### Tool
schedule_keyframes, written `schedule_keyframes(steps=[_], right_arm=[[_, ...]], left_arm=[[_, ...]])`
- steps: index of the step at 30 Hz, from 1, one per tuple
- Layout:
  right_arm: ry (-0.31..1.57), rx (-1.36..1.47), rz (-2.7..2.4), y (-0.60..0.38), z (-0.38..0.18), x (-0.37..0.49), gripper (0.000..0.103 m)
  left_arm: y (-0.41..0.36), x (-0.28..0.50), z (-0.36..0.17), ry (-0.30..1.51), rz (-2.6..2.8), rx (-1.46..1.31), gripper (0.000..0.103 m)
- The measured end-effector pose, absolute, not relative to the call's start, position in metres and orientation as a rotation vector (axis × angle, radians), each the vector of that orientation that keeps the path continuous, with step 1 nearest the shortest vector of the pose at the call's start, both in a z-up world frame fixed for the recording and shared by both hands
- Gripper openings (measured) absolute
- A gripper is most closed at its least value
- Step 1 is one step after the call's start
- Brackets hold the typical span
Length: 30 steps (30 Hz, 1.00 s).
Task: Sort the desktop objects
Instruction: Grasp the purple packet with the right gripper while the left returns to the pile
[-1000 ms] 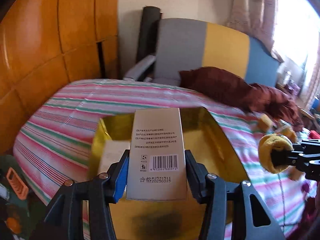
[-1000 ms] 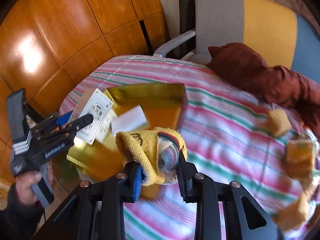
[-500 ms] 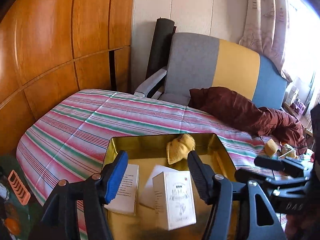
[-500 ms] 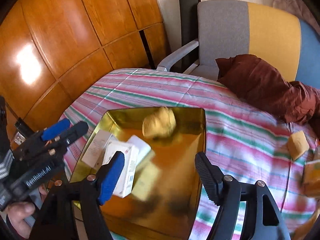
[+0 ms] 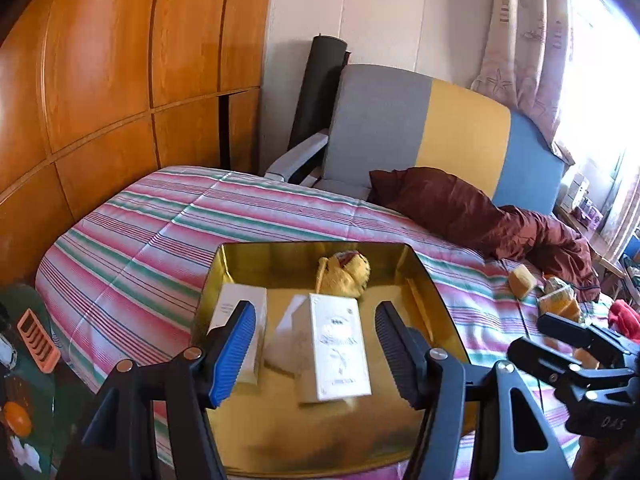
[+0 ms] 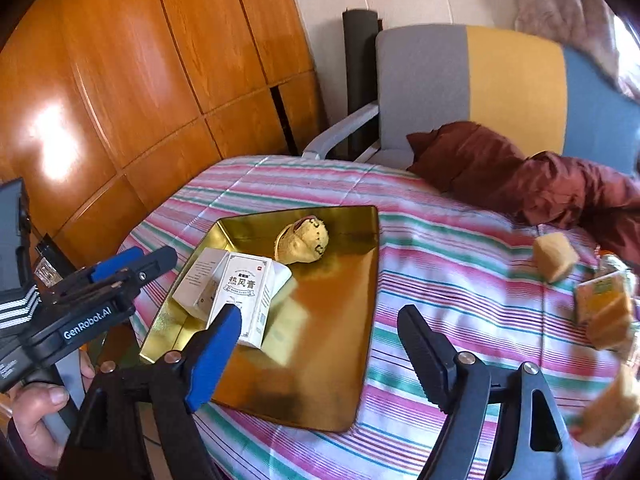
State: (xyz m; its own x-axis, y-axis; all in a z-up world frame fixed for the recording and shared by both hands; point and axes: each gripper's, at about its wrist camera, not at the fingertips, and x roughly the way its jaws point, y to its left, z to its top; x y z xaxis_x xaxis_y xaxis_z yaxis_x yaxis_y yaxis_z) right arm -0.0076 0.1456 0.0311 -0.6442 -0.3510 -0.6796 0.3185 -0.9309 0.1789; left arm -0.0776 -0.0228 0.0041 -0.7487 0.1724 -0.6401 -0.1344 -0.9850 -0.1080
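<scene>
A gold tray (image 5: 436,300) (image 6: 360,360) lies on the striped cloth. In it are a white box with printed label (image 5: 338,354) (image 6: 246,294), a second white box (image 5: 240,312) (image 6: 198,280) to its left and a yellow knitted sock ball (image 5: 346,274) (image 6: 304,240) at the far end. My left gripper (image 5: 316,354) is open and empty, hovering above the labelled box; it also shows in the right wrist view (image 6: 132,266). My right gripper (image 6: 320,352) is open and empty above the tray's near right part.
Yellow sponge-like blocks (image 6: 556,256) and a yellow carton (image 6: 604,304) lie on the cloth to the right. A brown cloth (image 5: 472,212) is heaped by the grey, yellow and blue chair (image 5: 420,128). Wooden wall panels (image 5: 120,80) stand at the left.
My left gripper let go of the white box, which now stands in the tray. My right gripper let go of the yellow sock ball into the tray and pulled back. Both opened.
</scene>
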Motion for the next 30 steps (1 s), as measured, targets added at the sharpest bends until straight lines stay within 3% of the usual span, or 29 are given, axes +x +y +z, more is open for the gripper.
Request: schedule_keyframes(steps=[13,18,30], right_arm=[[-0.027,1.007,-2.682,0.183,0.040,0.041,0.085],[-0.063,1.055,-2.723,0.211,0.036,0.053,0.086],[-0.218,1.443,-2.763,0.342,0.026,0.079,0.086]], left_arm=[[0.018,-0.053,-0.002,0.015,2.695,-1.026,0.064],[0.034,-0.047,-0.005,0.005,2.643,-1.019,0.073],[0.073,-0.040,-0.009,0.038,2.508,-1.005,0.073]])
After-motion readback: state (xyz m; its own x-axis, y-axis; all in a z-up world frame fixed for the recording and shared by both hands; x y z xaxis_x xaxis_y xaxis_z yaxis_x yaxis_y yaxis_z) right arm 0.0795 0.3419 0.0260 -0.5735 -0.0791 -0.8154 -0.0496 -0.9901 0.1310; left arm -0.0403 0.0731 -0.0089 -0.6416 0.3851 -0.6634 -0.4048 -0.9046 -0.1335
